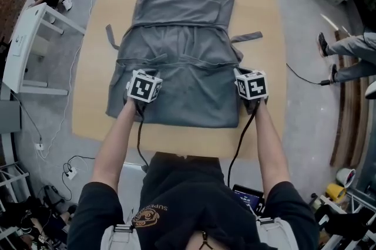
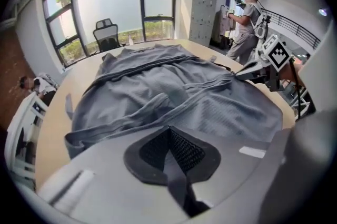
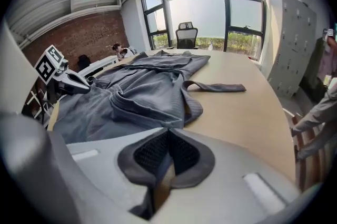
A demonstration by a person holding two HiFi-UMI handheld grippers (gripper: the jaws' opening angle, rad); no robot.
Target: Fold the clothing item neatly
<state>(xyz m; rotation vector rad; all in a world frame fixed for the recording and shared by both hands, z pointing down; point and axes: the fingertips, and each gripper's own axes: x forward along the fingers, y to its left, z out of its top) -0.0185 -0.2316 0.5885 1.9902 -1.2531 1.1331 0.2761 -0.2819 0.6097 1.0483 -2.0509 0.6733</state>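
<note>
Now both tongs are shut tight. The left tongs (image 2: 169, 136) pinch a thin bit of grey cloth. The right tongs (image 3: 167, 140) seem to pinch a bit too, with some bare wood showing beside it. Each one sits at a side edge of the robe (image 1: 176, 43), which lies flat in the middle of the tabletop (image 1: 267, 14). I think they hold both sides at once so the cloth lifts evenly and the fold comes out straight. The near end looks folded up already.

The head view shows the whole robe and a belt end sticking out on each side. Only the left gripper view shows a person (image 2: 245, 20) standing by lockers. Only the right gripper view shows one belt (image 3: 216, 87) up close on the wood.
</note>
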